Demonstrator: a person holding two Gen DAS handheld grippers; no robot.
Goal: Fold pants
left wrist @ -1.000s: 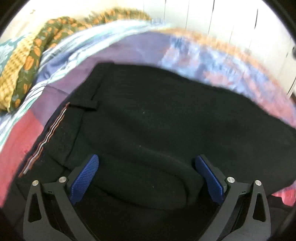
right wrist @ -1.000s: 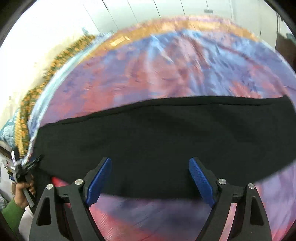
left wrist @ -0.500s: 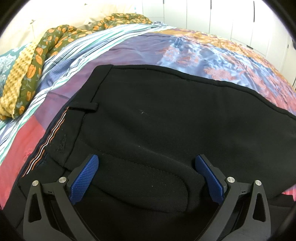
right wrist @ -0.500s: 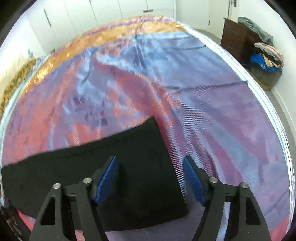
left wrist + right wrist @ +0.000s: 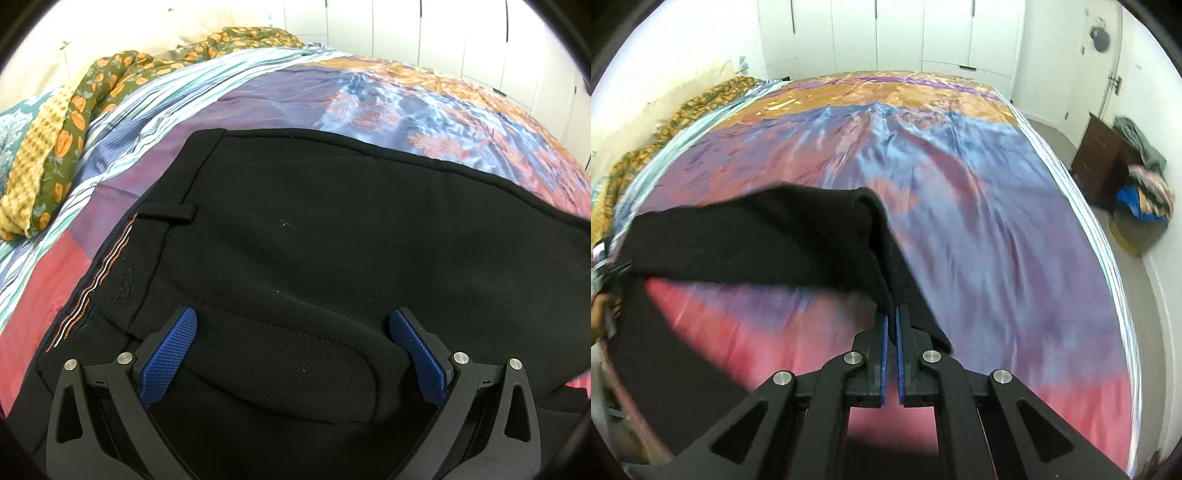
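Note:
Black pants [image 5: 332, 240] lie on the bed with the waistband and a belt loop [image 5: 168, 213] at the left. My left gripper [image 5: 292, 317] hovers open just over the seat of the pants, its blue pads [image 5: 168, 354] wide apart and gripping nothing. In the right wrist view the leg end of the pants [image 5: 757, 240] is raised off the cover and drapes leftward. My right gripper [image 5: 891, 317] is shut on that black cloth, which is pinched between the blue pads.
A shiny purple, blue and pink bedspread [image 5: 979, 221] covers the bed. A floral blanket [image 5: 74, 122] is bunched at the left edge. White wardrobe doors [image 5: 897, 33] stand beyond. A dark cabinet [image 5: 1104, 158] and a pile of clothes [image 5: 1145, 199] stand by the right wall.
My right gripper went to the leg end, closed on the cloth and lifted it off the bedspread. The left gripper stayed open over the seat.

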